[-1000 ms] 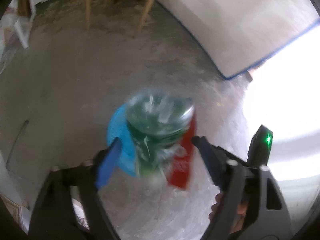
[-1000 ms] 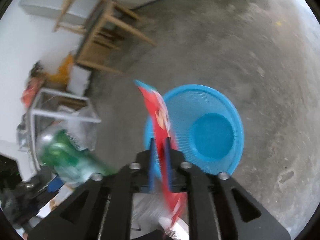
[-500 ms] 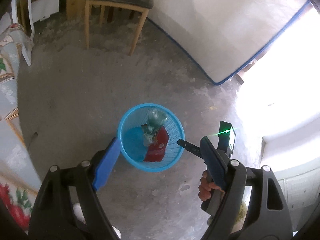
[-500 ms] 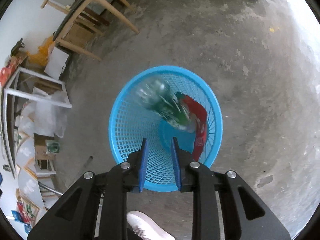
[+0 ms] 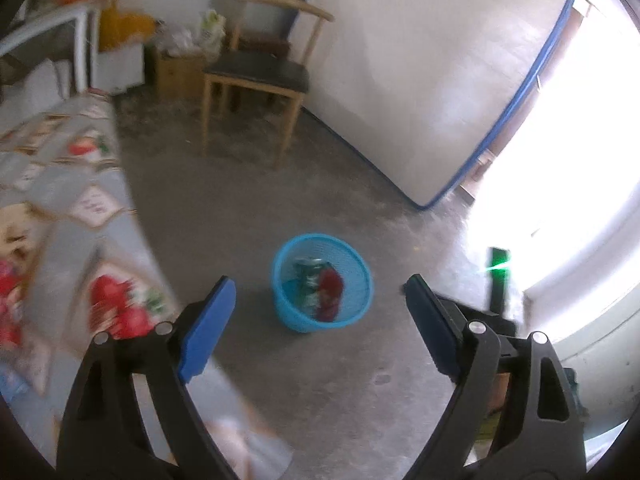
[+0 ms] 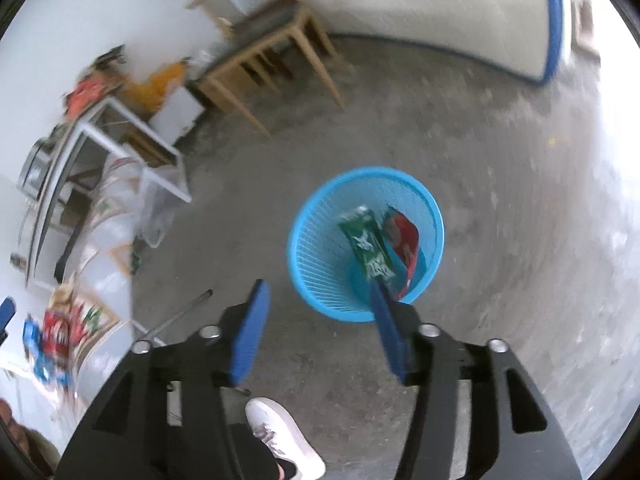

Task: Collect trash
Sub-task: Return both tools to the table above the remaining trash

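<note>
Nearest, the left tool (image 5: pixel 320 304) and the right tool (image 6: pixel 318 312) each have jaws spreading apart, with nothing between the blue pads. A white shoe (image 6: pixel 280 440) shows on the concrete floor (image 6: pixel 500 200) just below the right tool. Beyond the tools, a blue mesh basket (image 6: pixel 316 248) stands upright on the floor. Inside it lies a green bottle (image 6: pixel 368 248), tilted, its long axis running from the near bottom up toward the far-left rim; its white label lettering is too blurred to read. Just right of it lies a red wrapper (image 6: pixel 404 236), seemingly on edge against the wall. Farther off stands a wooden chair (image 5: pixel 260 72).
</note>
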### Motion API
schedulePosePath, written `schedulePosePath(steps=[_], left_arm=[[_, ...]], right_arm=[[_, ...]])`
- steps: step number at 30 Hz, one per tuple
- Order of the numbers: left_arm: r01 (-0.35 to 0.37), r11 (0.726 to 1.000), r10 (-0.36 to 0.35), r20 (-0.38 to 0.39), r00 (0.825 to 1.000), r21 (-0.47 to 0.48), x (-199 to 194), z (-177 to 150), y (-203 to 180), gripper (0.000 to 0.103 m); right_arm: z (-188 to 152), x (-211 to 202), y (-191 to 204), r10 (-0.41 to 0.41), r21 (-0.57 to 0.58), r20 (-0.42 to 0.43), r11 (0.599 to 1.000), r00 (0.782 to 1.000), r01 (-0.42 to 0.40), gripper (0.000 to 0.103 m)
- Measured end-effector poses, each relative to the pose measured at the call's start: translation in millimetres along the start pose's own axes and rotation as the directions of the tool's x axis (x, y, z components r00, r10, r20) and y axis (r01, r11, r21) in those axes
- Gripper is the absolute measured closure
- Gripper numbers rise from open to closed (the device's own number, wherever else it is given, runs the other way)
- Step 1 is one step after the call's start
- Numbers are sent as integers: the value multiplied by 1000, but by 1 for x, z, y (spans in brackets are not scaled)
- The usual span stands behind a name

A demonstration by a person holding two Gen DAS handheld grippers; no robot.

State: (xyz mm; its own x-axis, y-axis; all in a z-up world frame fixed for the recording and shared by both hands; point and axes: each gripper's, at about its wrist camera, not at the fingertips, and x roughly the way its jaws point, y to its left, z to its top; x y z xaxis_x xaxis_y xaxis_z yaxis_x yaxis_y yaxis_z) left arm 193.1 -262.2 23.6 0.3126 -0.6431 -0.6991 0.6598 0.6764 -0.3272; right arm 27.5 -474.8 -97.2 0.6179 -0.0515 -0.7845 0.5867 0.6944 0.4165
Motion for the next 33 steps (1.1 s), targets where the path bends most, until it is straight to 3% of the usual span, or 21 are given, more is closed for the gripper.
schedulePosePath(steps=[5, 9, 12, 18, 23, 28, 33], left_arm=[[-37, 995, 40, 31, 999, -94, -42, -45, 24, 19], [-80, 990, 88, 60, 994, -120, -76, -77, 40, 16], [-112, 983, 128, 107, 986, -147, -105, -97, 53, 14], [-178, 964, 215, 181, 960, -198, -162, -124, 87, 13], [-235, 942, 291, 227, 930, -241, -193, -137, 118, 9], [-255, 905, 345, 237, 908, -340, -219, -157, 164, 9], [-272, 872, 387, 234, 892, -406, -240, -172, 203, 9]], right_arm=[[-12, -55, 58, -25, -158, 92, 987, 995, 39, 23], [-23, -82, 113, -64, -293, 144, 950, 988, 104, 10], [-33, -95, 154, -59, -371, 160, 921, 985, 116, 7], [-68, -106, 241, -65, -516, 170, 844, 983, 145, 6], [-110, -100, 315, -36, -672, 140, 731, 989, 122, 7], [-145, -95, 387, -4, -755, 188, 639, 982, 147, 7], [-157, -102, 445, 94, -783, 217, 611, 972, 116, 6]])
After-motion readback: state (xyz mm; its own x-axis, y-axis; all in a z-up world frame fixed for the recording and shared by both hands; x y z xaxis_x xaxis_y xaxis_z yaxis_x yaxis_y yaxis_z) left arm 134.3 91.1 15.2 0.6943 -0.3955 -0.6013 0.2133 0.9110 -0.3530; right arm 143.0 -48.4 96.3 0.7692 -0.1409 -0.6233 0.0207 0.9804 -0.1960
